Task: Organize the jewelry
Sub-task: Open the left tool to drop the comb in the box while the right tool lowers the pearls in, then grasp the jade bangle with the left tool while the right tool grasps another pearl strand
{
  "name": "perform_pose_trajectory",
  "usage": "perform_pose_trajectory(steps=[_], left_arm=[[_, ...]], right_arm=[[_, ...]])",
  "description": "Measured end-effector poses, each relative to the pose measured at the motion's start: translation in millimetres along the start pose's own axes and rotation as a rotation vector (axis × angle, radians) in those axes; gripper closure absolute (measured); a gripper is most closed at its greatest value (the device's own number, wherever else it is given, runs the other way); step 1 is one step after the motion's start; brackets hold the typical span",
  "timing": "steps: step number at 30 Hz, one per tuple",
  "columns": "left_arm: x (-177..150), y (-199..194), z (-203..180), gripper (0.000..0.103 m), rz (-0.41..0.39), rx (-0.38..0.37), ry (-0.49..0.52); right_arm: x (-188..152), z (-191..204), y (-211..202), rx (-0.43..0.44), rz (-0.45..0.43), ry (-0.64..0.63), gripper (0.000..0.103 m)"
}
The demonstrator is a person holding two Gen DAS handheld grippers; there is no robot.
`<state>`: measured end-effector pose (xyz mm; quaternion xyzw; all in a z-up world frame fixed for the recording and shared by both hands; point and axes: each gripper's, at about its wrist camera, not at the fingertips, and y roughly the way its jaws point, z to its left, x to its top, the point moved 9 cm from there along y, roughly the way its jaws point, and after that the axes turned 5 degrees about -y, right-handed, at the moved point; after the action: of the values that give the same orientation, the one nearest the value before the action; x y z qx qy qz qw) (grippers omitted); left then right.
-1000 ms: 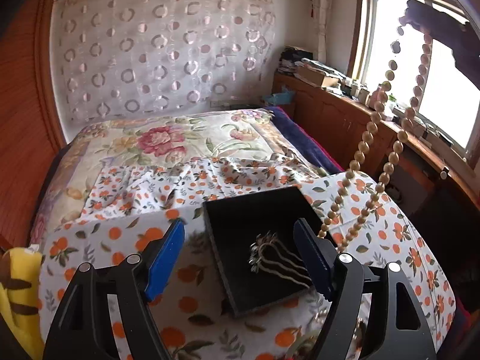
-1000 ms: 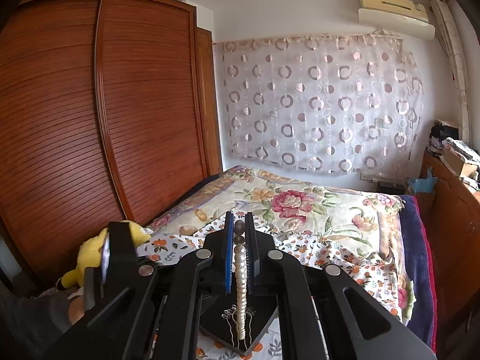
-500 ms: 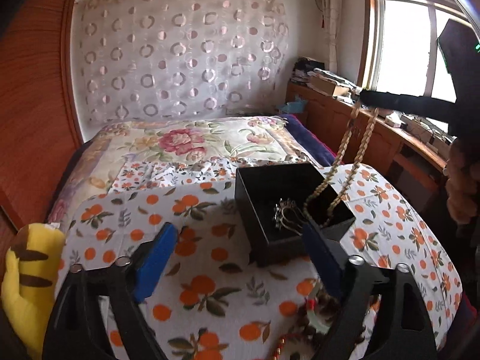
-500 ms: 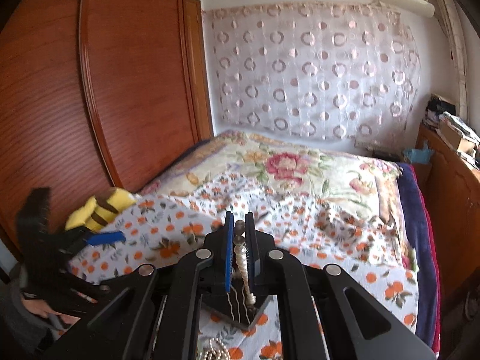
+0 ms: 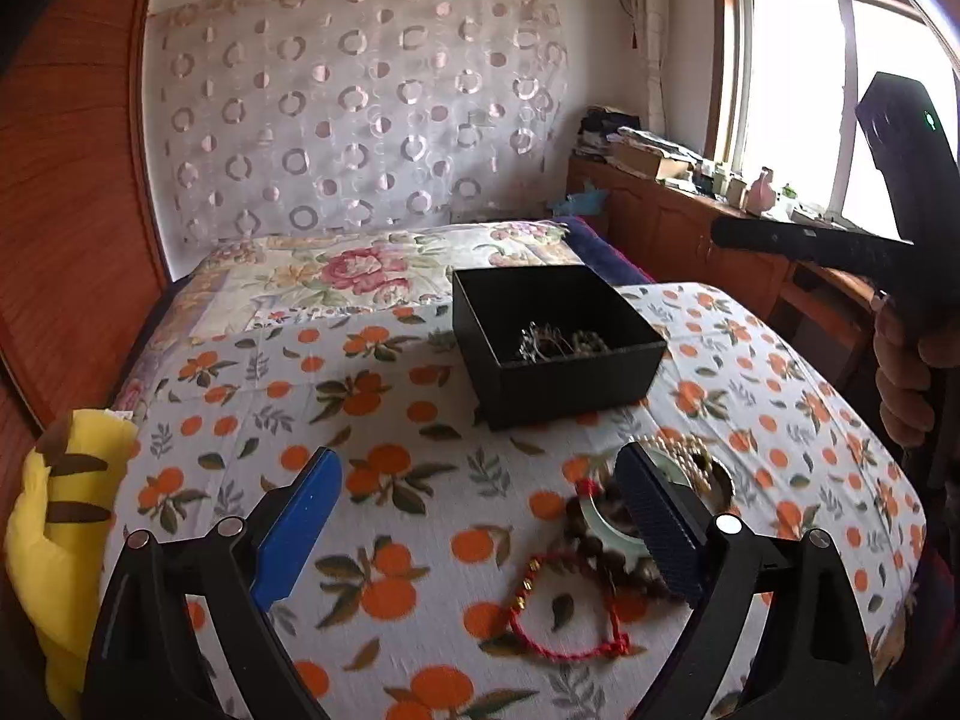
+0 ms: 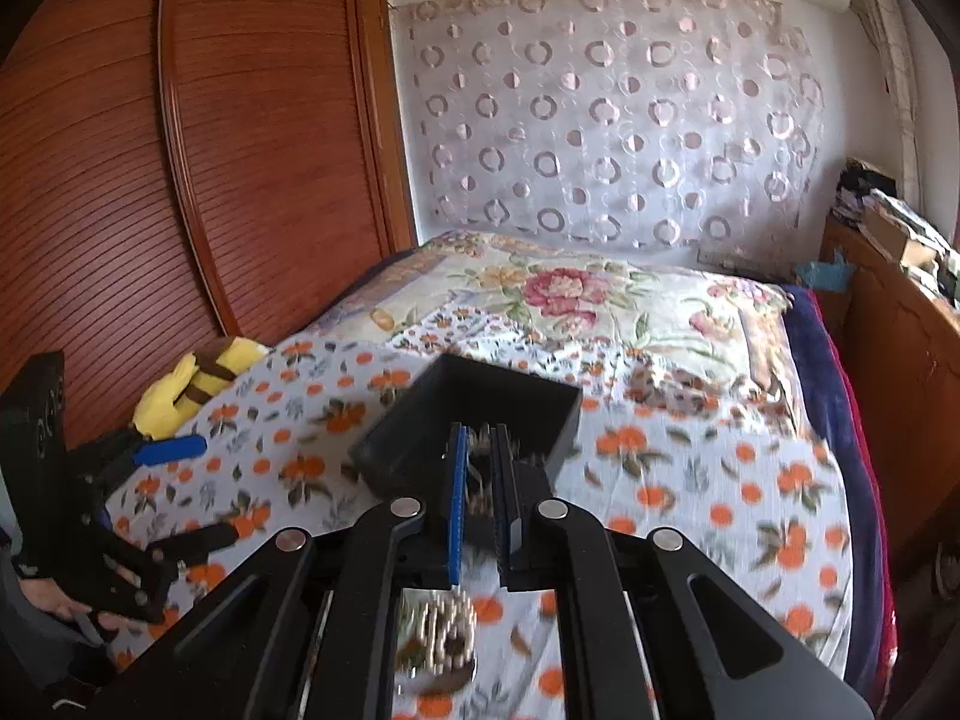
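Jewelry already lies in the black box (image 5: 558, 330) near the bed's (image 5: 420, 516) middle, and more sits heaped (image 5: 606, 528) at its near edge. Left hand-held gripper (image 5: 480, 522) is spread wide over the heap; right hand-held gripper (image 6: 482, 498) looks nearly closed on nothing visible. I'd lower the left one onto a single strand to avoid snagging neighbours.

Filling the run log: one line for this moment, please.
left: open, above pile | right: aimed at box, nothing seen held | box: holds jewelry
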<state>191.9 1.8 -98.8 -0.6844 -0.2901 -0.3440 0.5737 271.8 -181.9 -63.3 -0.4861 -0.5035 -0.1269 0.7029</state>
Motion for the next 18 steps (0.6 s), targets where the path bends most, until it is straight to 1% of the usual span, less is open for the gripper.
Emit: perform_pose_trajectory(steps=[1, 4, 8, 12, 15, 18], left_arm=[[-3, -2, -1, 0.014, -0.002, -0.003, 0.003], [-15, -5, -8, 0.014, 0.002, -0.017, 0.021], [-35, -5, -14, 0.012, 0.033, -0.008, 0.037], [-45, -3, -22, 0.012, 0.061, -0.028, 0.041], [-50, 3, -31, 0.012, 0.095, -0.042, 0.056], [-56, 9, -42, 0.012, 0.131, -0.073, 0.068]], right_arm=[[-9, 0, -5, -0.002, 0.000, 0.009, 0.091], [-32, 3, -16, 0.002, 0.003, 0.030, 0.076], [-62, 9, -22, -0.002, 0.033, 0.023, 0.076], [-87, 14, -18, -0.006, 0.069, 0.013, 0.076], [-102, 15, -13, -0.008, 0.096, 0.014, 0.076], [-117, 12, -6, -0.020, 0.121, 0.018, 0.076]])
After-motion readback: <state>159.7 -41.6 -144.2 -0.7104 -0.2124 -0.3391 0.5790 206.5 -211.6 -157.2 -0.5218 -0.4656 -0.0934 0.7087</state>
